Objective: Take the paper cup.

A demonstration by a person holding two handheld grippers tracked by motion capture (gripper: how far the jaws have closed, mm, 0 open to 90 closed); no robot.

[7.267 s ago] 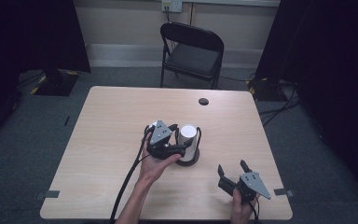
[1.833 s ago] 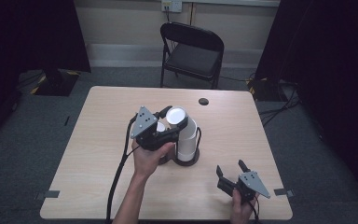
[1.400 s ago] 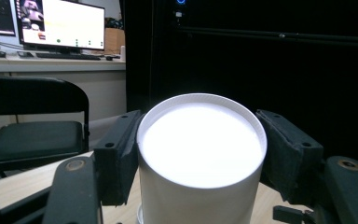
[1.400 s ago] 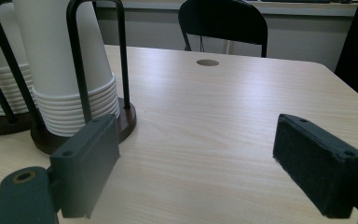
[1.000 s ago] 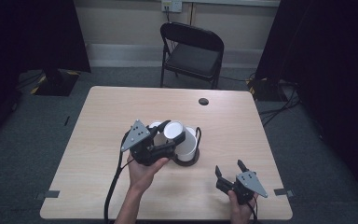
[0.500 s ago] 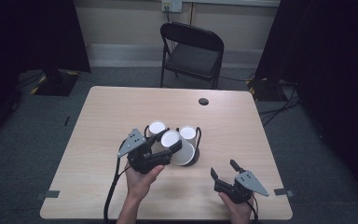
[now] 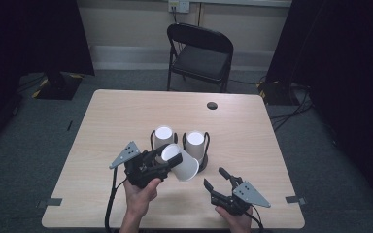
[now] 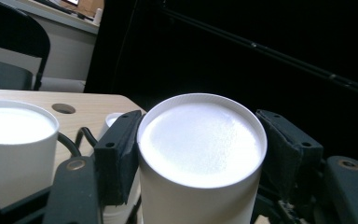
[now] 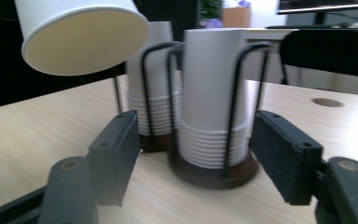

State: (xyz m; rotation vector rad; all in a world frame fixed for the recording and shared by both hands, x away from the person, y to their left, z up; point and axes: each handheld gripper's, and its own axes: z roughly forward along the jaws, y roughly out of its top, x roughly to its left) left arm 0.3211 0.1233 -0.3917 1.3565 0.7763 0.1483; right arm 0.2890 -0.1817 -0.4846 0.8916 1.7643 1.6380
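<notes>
Two stacks of upside-down white paper cups stand in black wire holders at mid-table, the left stack beside the right stack. My left gripper is shut on a single white cup, which it holds tilted in the air just in front of the stacks. The cup's open mouth faces my right gripper. My right gripper is open near the table's front edge, its jaws pointing at the right stack with nothing between them.
The light wooden table has a round cable hole near its far edge. A black folding chair stands behind the table. Dark curtains hang on both sides, and cables trail from each gripper over the front edge.
My left gripper lifted one cup off the right stack, then carried it down and toward the front edge while tilting it. My right gripper turned slightly toward the stacks.
</notes>
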